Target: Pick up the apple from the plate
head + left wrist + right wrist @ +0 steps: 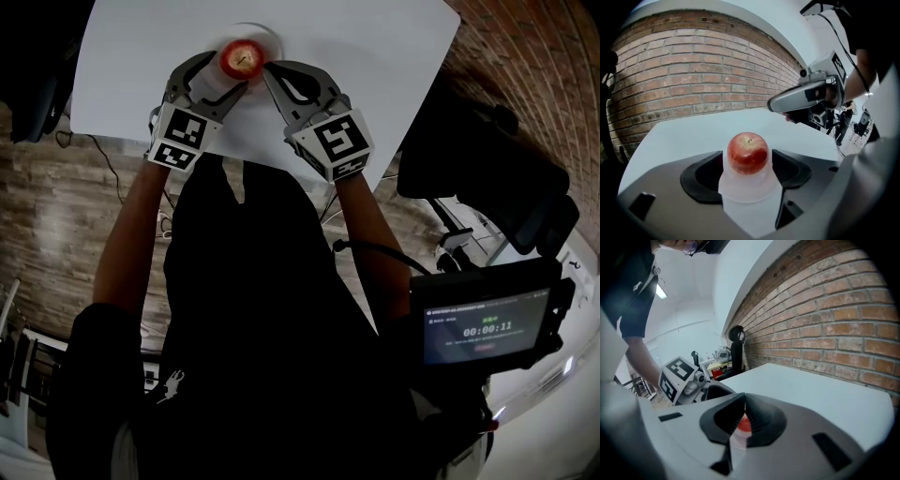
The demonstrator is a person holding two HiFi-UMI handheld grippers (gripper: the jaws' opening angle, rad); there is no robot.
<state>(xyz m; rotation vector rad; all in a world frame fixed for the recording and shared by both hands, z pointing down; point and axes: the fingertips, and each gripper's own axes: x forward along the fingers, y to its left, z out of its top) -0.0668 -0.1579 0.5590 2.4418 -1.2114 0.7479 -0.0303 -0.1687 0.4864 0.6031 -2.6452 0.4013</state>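
one apple [242,59] on plate [267,36], left tool [225,75] astride, white table [394,66] around

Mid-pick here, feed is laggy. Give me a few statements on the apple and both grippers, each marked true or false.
1. The apple stands between the left gripper's open jaws. True.
2. The right gripper has its jaws spread wide around the apple. False: its jaws are together, and the apple shows only through the slit beyond them.
3. The apple rests on a white plate on the white table. True.
4. The apple is green. False: it is red.
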